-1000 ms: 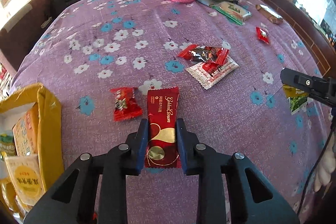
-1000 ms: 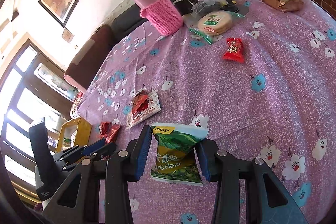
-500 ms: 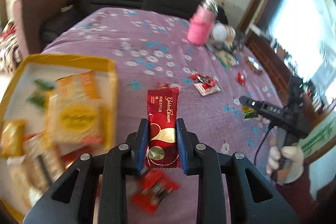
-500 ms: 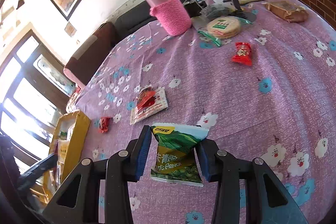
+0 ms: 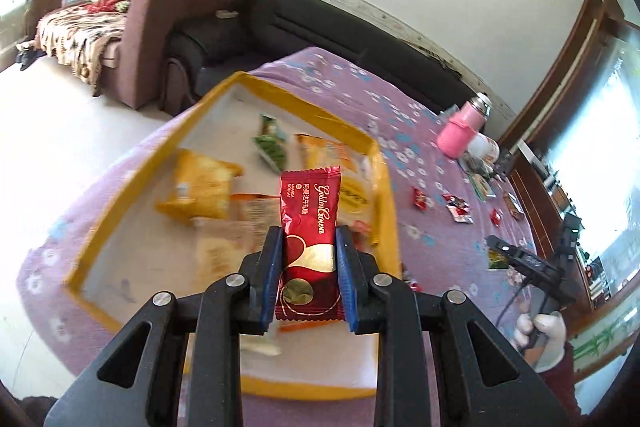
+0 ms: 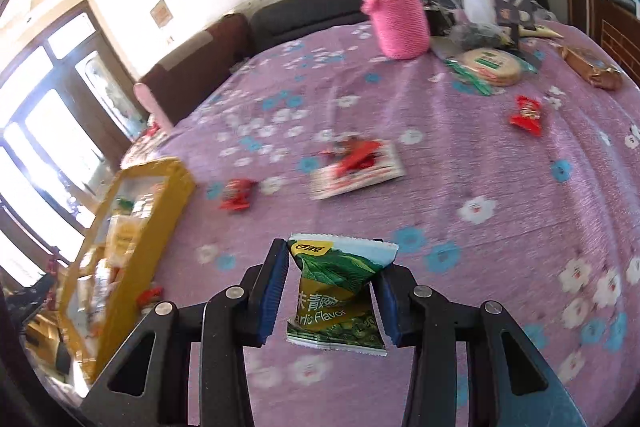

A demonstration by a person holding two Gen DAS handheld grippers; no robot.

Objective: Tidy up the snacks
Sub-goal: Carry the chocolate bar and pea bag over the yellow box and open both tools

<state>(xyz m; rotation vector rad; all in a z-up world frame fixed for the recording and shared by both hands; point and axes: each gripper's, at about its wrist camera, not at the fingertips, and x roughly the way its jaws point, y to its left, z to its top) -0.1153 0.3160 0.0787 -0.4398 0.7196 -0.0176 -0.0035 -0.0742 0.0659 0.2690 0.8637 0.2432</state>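
My left gripper [image 5: 309, 239] is shut on a red Golden Crown candy bar [image 5: 310, 227] and holds it above the yellow-rimmed box [image 5: 120, 203], which holds several yellow and green snack packs. My right gripper [image 6: 332, 271] is shut on a green garlic-flavour pea packet [image 6: 338, 297], held over the purple flowered tablecloth [image 6: 500, 163]. The box also shows at the left of the right wrist view [image 6: 160, 195]. The right gripper and its packet show far right in the left wrist view [image 5: 500, 259].
On the cloth lie a white-and-red packet pile [image 6: 356, 167], small red candies [image 6: 238, 193] [image 6: 527, 115], a round cracker pack [image 6: 490, 65], a brown wrapped snack [image 6: 592, 65] and a pink-sleeved bottle [image 6: 394, 11]. Sofas [image 5: 280, 15] stand behind the table.
My left gripper has swung left with the red bar, from over the cloth to above the yellow box. My right gripper has moved left toward the box with the green packet.
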